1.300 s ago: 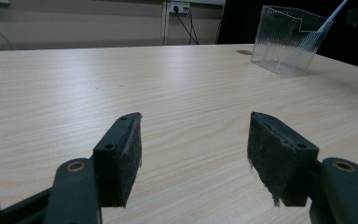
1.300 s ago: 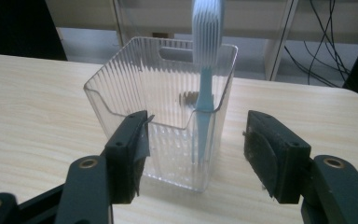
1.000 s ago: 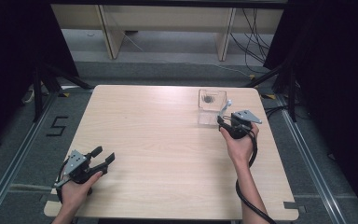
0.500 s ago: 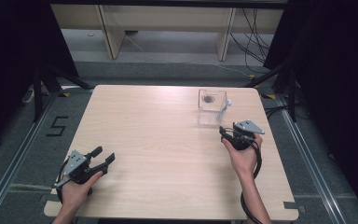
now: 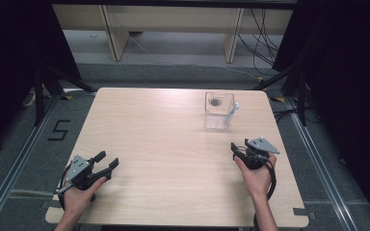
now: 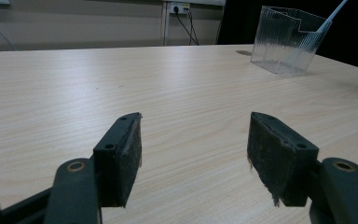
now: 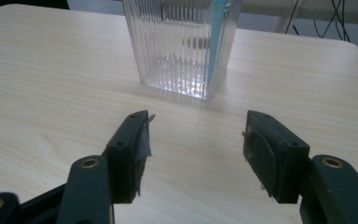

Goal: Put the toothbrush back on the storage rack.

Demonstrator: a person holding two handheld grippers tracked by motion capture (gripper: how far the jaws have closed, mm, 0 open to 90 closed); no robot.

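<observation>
From the high view I see the wooden table (image 5: 173, 159) almost wholly bare: the whole left half and the wide middle strip are open wood, with nothing between my two grippers. The one thing standing on it is the clear ribbed container (image 5: 218, 110), upright toward the far right part of the top, set in a little from the far edge and from the right edge. A pale blue stick (image 5: 233, 111) leans inside it, its end poking up over the rim on the right side. My left gripper (image 5: 107, 162) sits near the near left corner, close to the left edge, with my left hand (image 5: 79, 195) coming in from the bottom of the view and the jaws pointing forward and to the right across the open wood. In the left gripper view its jaws stand well apart with only bare table between them, and the container (image 6: 286, 39) is far off at the upper right, well apart from them. My right gripper (image 5: 234, 150) is near the right edge, roughly level with the middle of the table's depth, its grey plate on top and my right hand (image 5: 256, 173) gripping it from behind with the cable looping at the wrist. In the right gripper view its jaws are also spread wide and hold nothing; the container (image 7: 182, 44) stands straight ahead of them, near but not touching, with a strip of clear wood between the jaw tips and its base.
</observation>
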